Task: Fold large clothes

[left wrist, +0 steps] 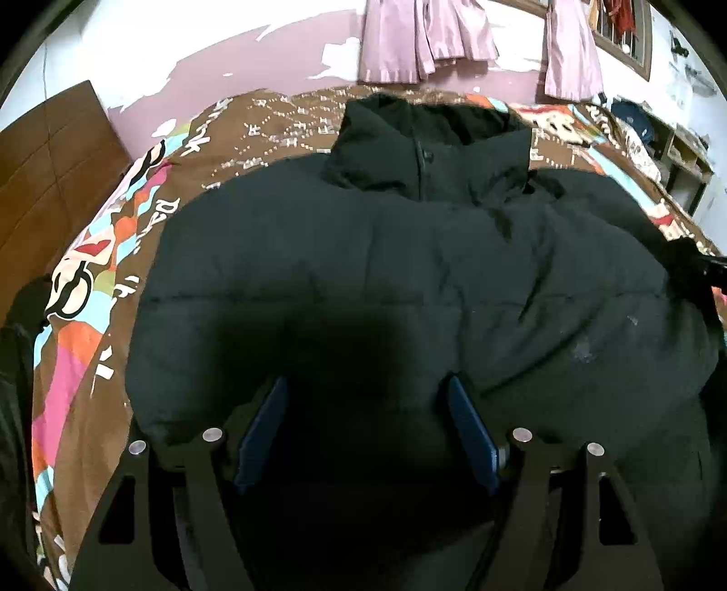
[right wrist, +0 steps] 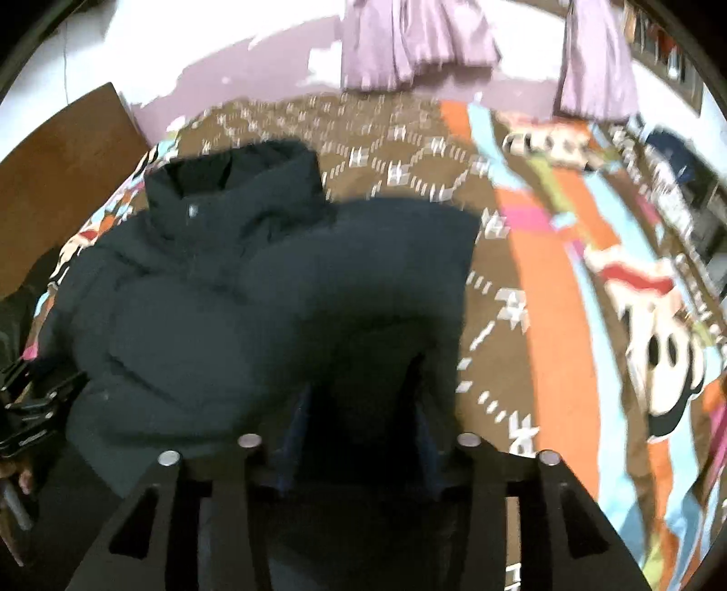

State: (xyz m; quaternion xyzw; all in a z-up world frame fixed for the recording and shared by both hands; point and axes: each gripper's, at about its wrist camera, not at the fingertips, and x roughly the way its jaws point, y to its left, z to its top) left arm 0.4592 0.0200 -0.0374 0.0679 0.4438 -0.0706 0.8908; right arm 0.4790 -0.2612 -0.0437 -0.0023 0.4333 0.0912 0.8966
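Dark, almost black quilted fabric filled both views: a large puffer jacket [left wrist: 409, 272] lay spread on a bed covered by a brown blanket with bright cartoon patches [left wrist: 91, 318], its stand-up collar [left wrist: 409, 145] at the far end toward the pink wall. The left gripper [left wrist: 368, 427] hung over the jacket's near hem, its blue-padded fingers [left wrist: 472, 436] set well apart with dark cloth bulging between them; whether they pinched that cloth could not be told. In the blurred right wrist view the right gripper [right wrist: 359, 436] sat at the jacket's near right corner, its fingers also apart, with a fold of the jacket [right wrist: 272, 282] rising between them; any grip there was unclear. A brown wooden headboard [left wrist: 50, 172] stood far left, and lilac curtains [left wrist: 422, 36] hung behind the bed.
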